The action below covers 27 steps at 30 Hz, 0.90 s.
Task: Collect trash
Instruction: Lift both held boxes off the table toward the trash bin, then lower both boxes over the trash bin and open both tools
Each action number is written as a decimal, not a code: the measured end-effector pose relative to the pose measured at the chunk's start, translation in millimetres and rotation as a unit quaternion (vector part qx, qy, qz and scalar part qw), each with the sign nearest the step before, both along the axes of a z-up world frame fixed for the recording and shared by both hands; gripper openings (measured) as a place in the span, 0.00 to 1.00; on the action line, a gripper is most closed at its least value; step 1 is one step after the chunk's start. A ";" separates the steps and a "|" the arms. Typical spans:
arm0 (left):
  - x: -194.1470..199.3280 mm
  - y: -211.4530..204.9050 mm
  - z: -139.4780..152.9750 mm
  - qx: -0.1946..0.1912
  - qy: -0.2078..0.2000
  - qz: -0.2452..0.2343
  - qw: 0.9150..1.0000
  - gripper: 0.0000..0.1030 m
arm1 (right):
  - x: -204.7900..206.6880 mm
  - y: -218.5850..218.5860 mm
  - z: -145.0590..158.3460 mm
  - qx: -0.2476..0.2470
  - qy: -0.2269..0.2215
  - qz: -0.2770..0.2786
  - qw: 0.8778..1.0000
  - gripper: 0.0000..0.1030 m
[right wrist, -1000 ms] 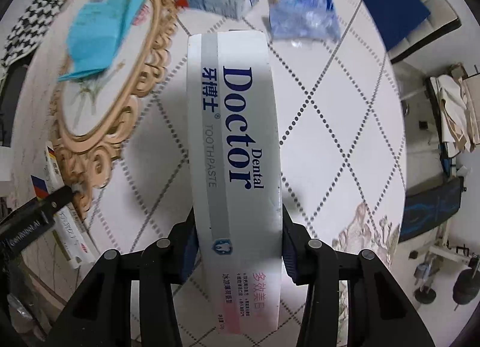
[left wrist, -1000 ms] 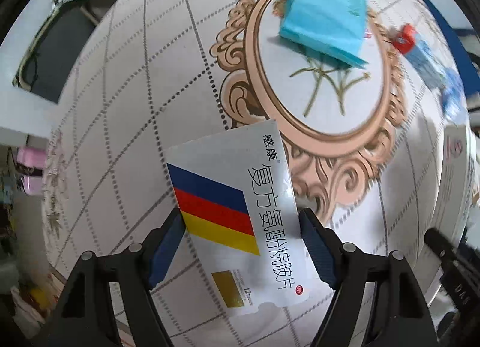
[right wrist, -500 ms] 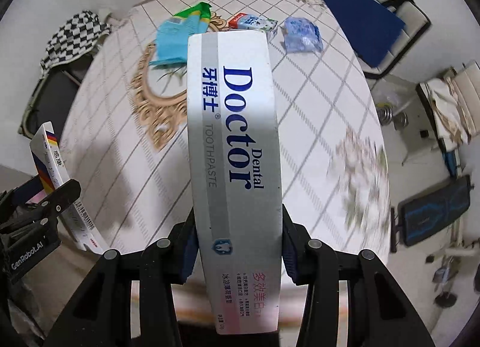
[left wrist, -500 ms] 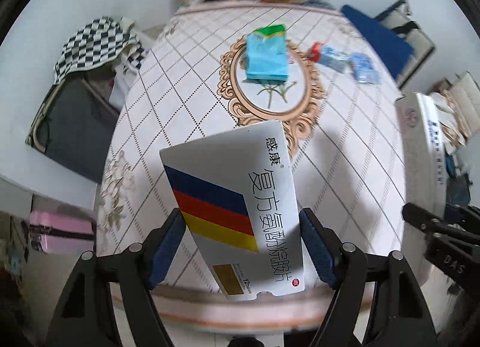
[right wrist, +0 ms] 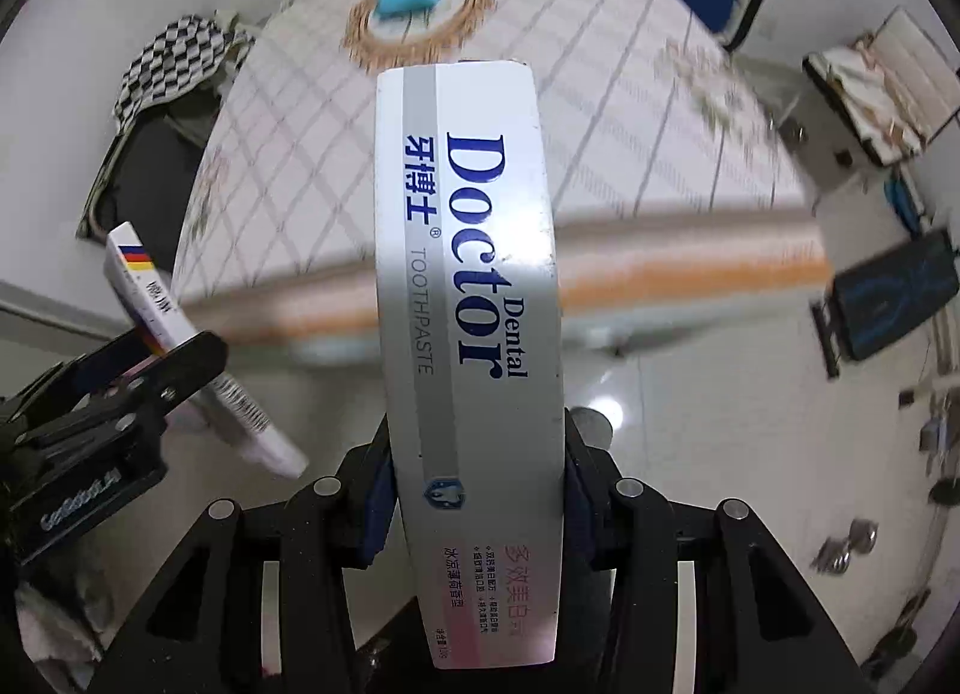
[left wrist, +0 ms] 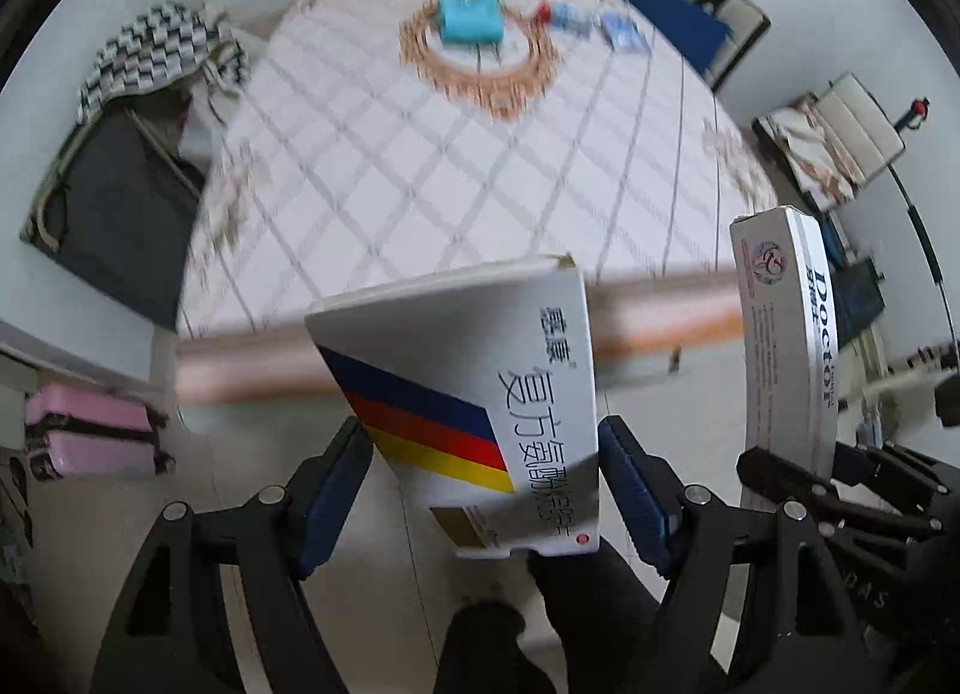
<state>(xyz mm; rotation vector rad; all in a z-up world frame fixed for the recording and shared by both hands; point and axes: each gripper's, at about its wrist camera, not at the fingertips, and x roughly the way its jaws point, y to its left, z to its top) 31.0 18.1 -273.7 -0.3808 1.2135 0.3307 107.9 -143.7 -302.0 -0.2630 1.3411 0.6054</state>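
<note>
Two boxes were in hand above the floor, clear of the table point(left wrist: 456, 165): the left gripper point(left wrist: 483, 490) stood wide, clamped across a flat medicine box point(left wrist: 480, 388), while the right gripper point(right wrist: 477, 505) was closed tight on a long toothpaste box point(right wrist: 468, 250). Held only near its lower end, either could probably twist or slip out. More trash, including a blue packet point(left wrist: 471, 18), lay on the table.

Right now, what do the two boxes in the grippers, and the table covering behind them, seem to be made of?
Toothpaste box: thin printed cardboard, satin sheen, crisp folded edges. Medicine box: probably glossy white card, with a flap at the end and sharp corners. Table covering: seemingly smooth printed plastic or oilcloth; blur leaves this open.
</note>
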 end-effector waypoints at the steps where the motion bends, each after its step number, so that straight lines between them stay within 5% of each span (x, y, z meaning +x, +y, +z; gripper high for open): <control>1: -5.4 -3.9 -9.0 -0.006 0.008 -0.002 1.000 0.73 | -9.8 -5.5 -6.6 -0.002 0.009 0.003 1.000 0.47; 5: -26.4 -18.0 -56.1 -0.039 0.047 0.001 0.998 0.72 | -42.0 -25.7 -51.0 -0.018 0.056 0.013 0.998 0.47; 11: -31.1 -21.4 -165.3 -0.111 0.106 0.030 0.988 0.72 | -65.5 -58.4 -150.6 -0.052 0.124 0.005 0.991 0.47; 18: 7.1 0.8 -320.6 -0.172 0.144 0.063 0.972 0.72 | -43.1 -71.1 -309.0 -0.066 0.187 -0.026 0.980 0.47; 22: 26.3 11.3 -401.3 -0.173 0.173 0.055 0.968 0.72 | -23.6 -58.3 -395.7 -0.057 0.219 -0.034 0.973 0.47; 27: 31.6 24.0 -464.2 -0.159 0.205 0.061 0.964 0.73 | -3.3 -33.7 -485.1 -0.058 0.251 -0.027 0.966 0.48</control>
